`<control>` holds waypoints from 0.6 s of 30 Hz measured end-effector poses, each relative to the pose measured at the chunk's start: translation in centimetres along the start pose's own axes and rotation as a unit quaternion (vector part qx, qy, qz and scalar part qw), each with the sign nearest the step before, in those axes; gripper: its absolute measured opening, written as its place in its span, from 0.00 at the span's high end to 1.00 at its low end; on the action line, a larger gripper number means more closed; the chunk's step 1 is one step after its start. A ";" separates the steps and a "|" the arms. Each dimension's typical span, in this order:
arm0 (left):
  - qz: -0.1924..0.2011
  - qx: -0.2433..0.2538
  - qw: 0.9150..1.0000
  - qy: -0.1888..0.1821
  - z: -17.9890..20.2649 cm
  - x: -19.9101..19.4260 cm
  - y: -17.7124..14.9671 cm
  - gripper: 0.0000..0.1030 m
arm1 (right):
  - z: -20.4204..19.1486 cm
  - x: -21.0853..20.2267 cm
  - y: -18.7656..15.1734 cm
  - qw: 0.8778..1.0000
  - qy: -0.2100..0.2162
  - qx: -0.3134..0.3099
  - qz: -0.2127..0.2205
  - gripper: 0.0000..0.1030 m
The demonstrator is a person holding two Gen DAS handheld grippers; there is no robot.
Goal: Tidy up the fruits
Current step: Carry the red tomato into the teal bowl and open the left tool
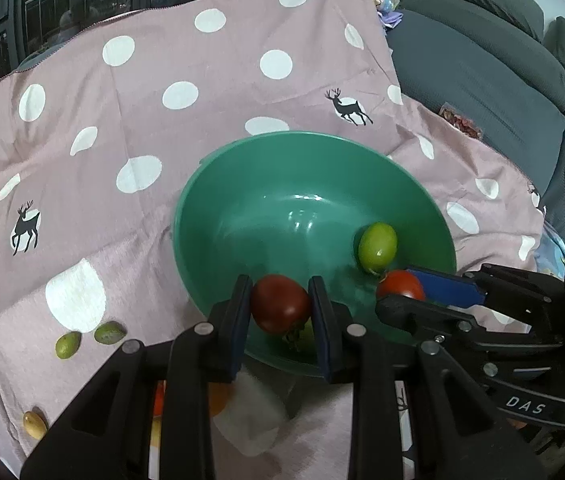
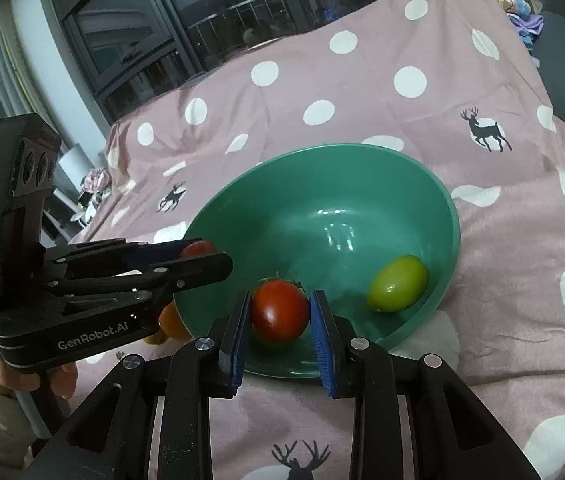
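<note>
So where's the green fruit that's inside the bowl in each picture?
Left wrist view: the green fruit lies inside the bowl, right of centre, just above the red tomato that the right gripper holds.
Right wrist view: the green fruit lies at the bowl's right side, right of that tomato.
Shared landmark: the green bowl on the pink spotted cloth.
</note>
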State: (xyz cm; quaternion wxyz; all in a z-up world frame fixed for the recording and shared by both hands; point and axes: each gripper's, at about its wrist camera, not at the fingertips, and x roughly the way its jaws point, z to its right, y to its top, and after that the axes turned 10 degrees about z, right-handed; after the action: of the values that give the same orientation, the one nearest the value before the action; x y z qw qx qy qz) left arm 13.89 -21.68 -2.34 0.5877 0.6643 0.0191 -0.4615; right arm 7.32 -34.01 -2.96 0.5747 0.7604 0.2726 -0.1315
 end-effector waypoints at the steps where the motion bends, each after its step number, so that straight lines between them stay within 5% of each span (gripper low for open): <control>1: -0.001 -0.001 1.000 0.001 0.0 0.1 0.0 0.73 | 0.0 0.0 0.0 1.000 -0.001 -0.001 -0.001 0.70; 13: -0.004 -0.004 1.000 0.005 -0.2 0.3 -0.2 0.73 | -0.3 0.1 -0.1 1.000 -0.015 -0.006 -0.009 0.70; 18: 0.009 -0.013 1.000 0.003 -0.4 -0.8 -0.1 0.55 | -0.2 -0.7 0.1 1.000 -0.015 0.001 0.002 0.64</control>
State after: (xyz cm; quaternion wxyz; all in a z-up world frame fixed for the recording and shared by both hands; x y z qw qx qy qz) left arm 13.63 -20.87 -1.93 0.6001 0.6585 0.0209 -0.4537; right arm 6.73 -34.00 -2.47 0.5779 0.7596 0.2626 -0.1418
